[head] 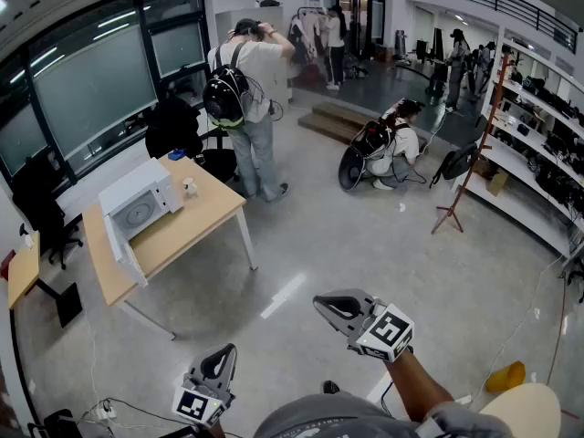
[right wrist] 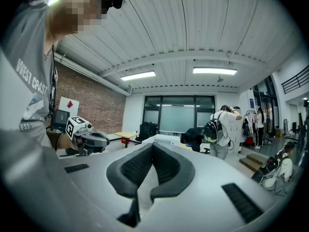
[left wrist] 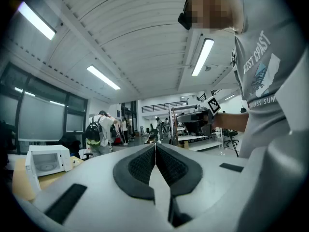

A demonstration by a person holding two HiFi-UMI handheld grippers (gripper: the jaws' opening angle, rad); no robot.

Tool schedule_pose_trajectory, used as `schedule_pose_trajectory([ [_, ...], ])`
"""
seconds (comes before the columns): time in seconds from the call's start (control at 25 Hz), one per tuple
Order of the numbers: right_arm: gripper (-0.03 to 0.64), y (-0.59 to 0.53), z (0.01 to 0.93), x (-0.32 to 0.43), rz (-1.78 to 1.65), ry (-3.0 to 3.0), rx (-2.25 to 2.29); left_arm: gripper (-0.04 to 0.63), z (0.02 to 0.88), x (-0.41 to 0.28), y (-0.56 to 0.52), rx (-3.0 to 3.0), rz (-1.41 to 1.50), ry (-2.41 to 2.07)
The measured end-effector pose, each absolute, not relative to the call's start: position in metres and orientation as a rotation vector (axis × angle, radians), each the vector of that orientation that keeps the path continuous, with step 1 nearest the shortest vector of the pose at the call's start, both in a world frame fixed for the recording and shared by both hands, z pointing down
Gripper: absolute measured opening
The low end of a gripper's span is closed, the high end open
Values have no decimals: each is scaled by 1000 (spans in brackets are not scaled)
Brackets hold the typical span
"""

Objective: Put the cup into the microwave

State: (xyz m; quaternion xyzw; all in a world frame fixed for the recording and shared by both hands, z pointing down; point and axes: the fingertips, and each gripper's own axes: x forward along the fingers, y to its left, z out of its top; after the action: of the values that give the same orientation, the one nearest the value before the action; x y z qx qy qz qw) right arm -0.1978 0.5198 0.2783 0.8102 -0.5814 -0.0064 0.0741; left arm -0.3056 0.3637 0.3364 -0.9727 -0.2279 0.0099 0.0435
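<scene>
A white microwave (head: 139,204) stands on a wooden table (head: 196,222) far off at the left of the head view, its door (head: 119,250) swung open toward the front. A small pale cup (head: 189,187) stands on the table just right of it. Both grippers are held in the air, far from the table, over the floor. My left gripper (head: 222,359) is shut and empty; in its own view the pads (left wrist: 145,164) meet. My right gripper (head: 327,305) is shut with nothing in it, its pads (right wrist: 163,164) closed together. The microwave (left wrist: 46,160) also shows small at the left.
A person with a backpack (head: 248,89) stands just behind the table. Another person (head: 394,149) crouches on the floor farther right. Black office chairs (head: 173,128) stand by the window, shelving (head: 538,153) lines the right wall, and a smaller table (head: 23,267) stands at the far left.
</scene>
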Motion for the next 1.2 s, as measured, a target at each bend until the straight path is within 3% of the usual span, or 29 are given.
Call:
schedule_pose_trajectory([
  [1.2, 18, 516, 277, -234, 31, -1790, 2490, 21, 337, -347, 363, -2981, 49, -721],
])
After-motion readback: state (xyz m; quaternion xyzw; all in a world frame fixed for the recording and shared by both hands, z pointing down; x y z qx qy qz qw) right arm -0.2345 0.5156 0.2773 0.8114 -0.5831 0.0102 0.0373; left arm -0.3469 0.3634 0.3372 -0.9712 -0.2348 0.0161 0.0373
